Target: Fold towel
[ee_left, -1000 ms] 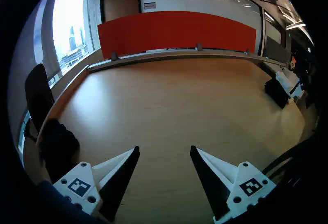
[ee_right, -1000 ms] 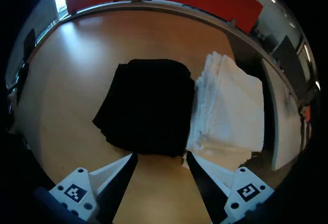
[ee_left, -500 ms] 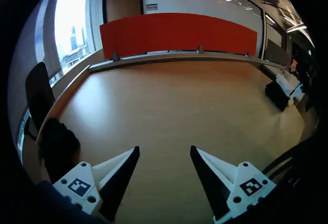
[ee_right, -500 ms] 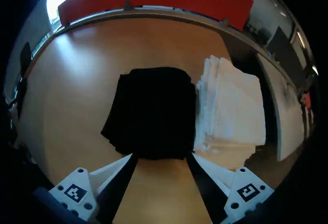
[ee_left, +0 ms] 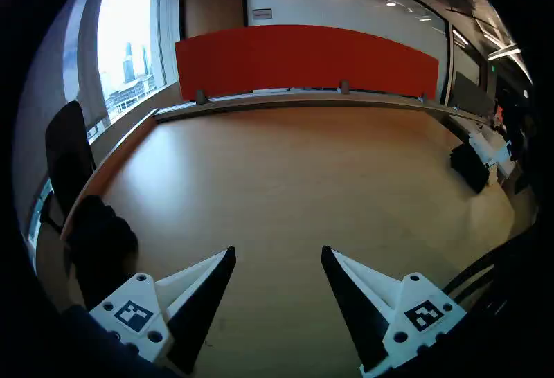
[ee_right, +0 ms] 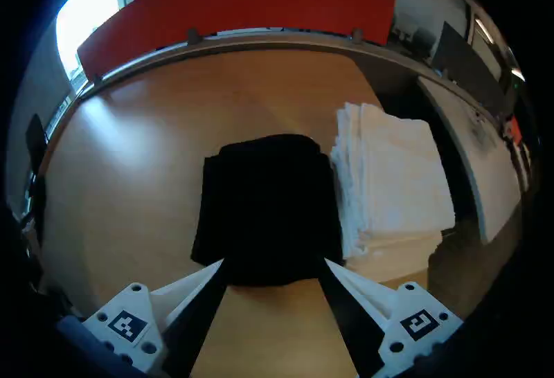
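Observation:
In the right gripper view a stack of black folded towels (ee_right: 266, 208) lies on the wooden table (ee_right: 138, 170), with a stack of white folded towels (ee_right: 391, 184) touching its right side. My right gripper (ee_right: 273, 271) stands open just before the near edge of the black stack, its fingers apart with nothing between them. In the left gripper view my left gripper (ee_left: 277, 257) is open over bare table (ee_left: 291, 170). Far off at the right edge of that view lie the black stack (ee_left: 469, 167) and the white stack (ee_left: 493, 147).
A red partition (ee_left: 305, 56) runs along the table's far edge. A dark chair (ee_left: 66, 153) and a dark bundle (ee_left: 100, 246) sit at the left side, under a bright window (ee_left: 128, 39). A white table (ee_right: 488, 170) stands to the right of the towel stacks.
My right gripper has swung so the two stacks sit more squarely ahead and lower in its view. The left gripper view has shifted only slightly.

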`<action>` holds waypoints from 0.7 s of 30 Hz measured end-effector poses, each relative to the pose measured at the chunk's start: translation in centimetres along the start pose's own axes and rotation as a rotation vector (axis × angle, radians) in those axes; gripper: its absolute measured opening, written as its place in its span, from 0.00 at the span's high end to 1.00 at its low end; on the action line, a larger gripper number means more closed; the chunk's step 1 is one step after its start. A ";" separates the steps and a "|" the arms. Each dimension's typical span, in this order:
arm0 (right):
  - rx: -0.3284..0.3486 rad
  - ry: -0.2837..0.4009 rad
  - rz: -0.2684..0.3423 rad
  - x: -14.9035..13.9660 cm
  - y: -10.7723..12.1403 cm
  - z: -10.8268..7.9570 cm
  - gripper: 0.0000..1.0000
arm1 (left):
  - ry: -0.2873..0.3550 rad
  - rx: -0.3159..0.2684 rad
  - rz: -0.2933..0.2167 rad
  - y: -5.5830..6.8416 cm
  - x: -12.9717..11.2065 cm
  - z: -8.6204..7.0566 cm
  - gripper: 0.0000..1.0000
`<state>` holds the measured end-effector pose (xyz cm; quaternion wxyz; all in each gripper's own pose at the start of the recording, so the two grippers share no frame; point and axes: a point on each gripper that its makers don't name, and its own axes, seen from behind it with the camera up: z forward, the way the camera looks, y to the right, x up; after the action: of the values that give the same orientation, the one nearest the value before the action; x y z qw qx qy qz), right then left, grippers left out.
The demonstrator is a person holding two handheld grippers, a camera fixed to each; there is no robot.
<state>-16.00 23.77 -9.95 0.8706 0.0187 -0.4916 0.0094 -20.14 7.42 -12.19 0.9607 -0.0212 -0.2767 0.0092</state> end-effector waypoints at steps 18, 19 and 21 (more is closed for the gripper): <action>-0.040 0.246 0.039 4.5 -2.0 -2.3 0.08 | 0.006 0.018 -0.046 -0.6 0.1 0.2 0.09; -0.046 0.268 0.043 5.0 -2.0 -2.6 0.08 | 0.006 0.019 -0.046 -0.7 0.1 0.2 0.09; -0.058 0.316 0.052 6.0 -2.0 -3.1 0.08 | 0.006 0.020 -0.045 -0.7 0.2 0.2 0.09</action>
<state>-10.21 21.86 -6.43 0.9368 -0.0209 -0.3487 0.0207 -20.09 6.74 -11.92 0.9617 -0.0055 -0.2740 -0.0100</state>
